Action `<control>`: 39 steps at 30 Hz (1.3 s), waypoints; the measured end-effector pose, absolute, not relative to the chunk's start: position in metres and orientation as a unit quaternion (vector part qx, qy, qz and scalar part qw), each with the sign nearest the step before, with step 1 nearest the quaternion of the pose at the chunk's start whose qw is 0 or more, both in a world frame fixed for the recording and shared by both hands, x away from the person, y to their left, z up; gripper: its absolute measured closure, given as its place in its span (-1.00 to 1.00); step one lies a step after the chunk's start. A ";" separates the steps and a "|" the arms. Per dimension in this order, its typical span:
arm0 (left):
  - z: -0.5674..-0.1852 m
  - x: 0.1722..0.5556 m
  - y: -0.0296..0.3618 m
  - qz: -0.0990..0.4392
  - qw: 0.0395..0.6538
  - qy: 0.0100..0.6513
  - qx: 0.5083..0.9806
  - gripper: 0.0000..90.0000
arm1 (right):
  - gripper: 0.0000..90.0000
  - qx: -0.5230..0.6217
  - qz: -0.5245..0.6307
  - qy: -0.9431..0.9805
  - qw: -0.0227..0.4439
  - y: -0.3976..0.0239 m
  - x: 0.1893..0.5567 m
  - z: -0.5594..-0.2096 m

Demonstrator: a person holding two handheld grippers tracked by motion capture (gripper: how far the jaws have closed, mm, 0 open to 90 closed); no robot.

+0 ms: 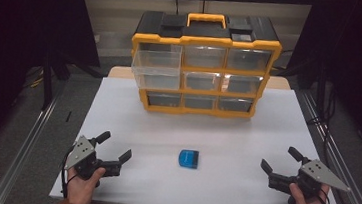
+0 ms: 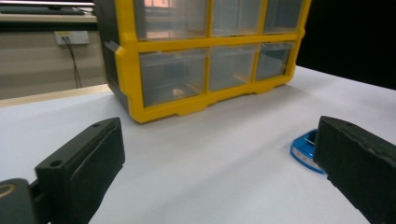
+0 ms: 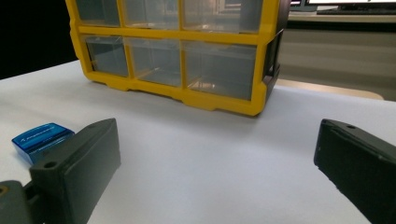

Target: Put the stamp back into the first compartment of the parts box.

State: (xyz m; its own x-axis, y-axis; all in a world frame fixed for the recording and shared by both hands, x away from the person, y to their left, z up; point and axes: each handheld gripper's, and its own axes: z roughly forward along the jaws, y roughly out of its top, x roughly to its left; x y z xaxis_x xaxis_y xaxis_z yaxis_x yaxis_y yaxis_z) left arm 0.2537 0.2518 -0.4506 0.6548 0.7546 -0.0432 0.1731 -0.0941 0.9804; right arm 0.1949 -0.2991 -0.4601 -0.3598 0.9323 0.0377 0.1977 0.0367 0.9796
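Observation:
A small blue box (image 1: pixel 188 159) lies flat on the white table (image 1: pixel 226 136), near the front middle. It also appears as the blue box (image 2: pixel 304 150) partly behind a jaw, and as the blue box (image 3: pixel 41 138) at the left. A yellow and black drawer cabinet (image 1: pixel 203 64) stands at the back, its top-left clear drawer (image 1: pixel 156 68) pulled out. My left gripper (image 1: pixel 114 147) rests open at the front left, well left of the box. Open too, my right gripper (image 1: pixel 280 159) sits at the front right. Both hold nothing.
The cabinet (image 2: pixel 196 56) has several clear drawers and an orange handle (image 1: pixel 206 19) on top. Metal rails (image 1: pixel 29 142) run along both sides of the table. Dark curtains flank the scene. Bare table surface lies between the grippers and the cabinet (image 3: pixel 187 51).

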 end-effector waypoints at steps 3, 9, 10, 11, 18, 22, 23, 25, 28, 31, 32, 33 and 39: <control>-0.451 0.255 0.251 0.235 0.589 0.336 0.696 -0.93 | -0.99 0.448 0.531 0.635 0.338 -0.298 0.195 -0.461; -0.448 0.259 0.246 0.222 0.576 0.327 0.716 -0.88 | -0.99 0.447 0.533 0.638 0.331 -0.299 0.197 -0.463; -0.448 0.259 0.245 0.217 0.576 0.326 0.717 -0.88 | -0.99 0.445 0.534 0.640 0.328 -0.298 0.197 -0.463; -0.448 0.259 0.245 0.217 0.576 0.326 0.717 -0.88 | -0.99 0.445 0.534 0.640 0.328 -0.298 0.197 -0.463; -0.447 0.259 0.238 0.182 0.573 0.292 0.744 -0.87 | -0.99 0.436 0.536 0.647 0.322 -0.294 0.197 -0.462; -0.447 0.261 0.237 0.167 0.575 0.290 0.746 -0.89 | -0.99 0.436 0.534 0.649 0.322 -0.293 0.197 -0.462; -0.447 0.262 0.237 0.169 0.570 0.288 0.751 -0.90 | -0.99 0.439 0.538 0.647 0.315 -0.294 0.198 -0.463; -0.448 0.264 0.236 0.149 0.579 0.277 0.753 -0.90 | -0.99 0.439 0.537 0.646 0.317 -0.294 0.198 -0.463; -0.446 0.262 0.231 0.160 0.567 0.280 0.758 -0.90 | -0.99 0.438 0.537 0.648 0.316 -0.293 0.198 -0.463; -0.444 0.261 0.227 0.147 0.569 0.279 0.760 -0.90 | -0.99 0.437 0.539 0.648 0.315 -0.293 0.198 -0.463; -0.444 0.261 0.226 0.148 0.569 0.274 0.761 -0.90 | -0.99 0.435 0.539 0.649 0.315 -0.293 0.198 -0.463; -0.444 0.261 0.224 0.149 0.569 0.273 0.761 -0.91 | -0.99 0.435 0.539 0.649 0.314 -0.293 0.199 -0.463; -0.441 0.259 0.214 0.152 0.568 0.259 0.766 -0.93 | -0.99 0.436 0.540 0.649 0.311 -0.293 0.199 -0.463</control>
State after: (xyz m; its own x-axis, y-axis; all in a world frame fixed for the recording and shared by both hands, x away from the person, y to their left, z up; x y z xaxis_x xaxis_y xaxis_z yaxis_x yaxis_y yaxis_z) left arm 0.2587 0.2143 -0.4414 0.8198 0.5695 -0.0601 0.2231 -0.2209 0.9495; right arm 0.1988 -0.2933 -0.4628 -0.4269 0.9018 0.0669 0.2296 0.0366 0.9726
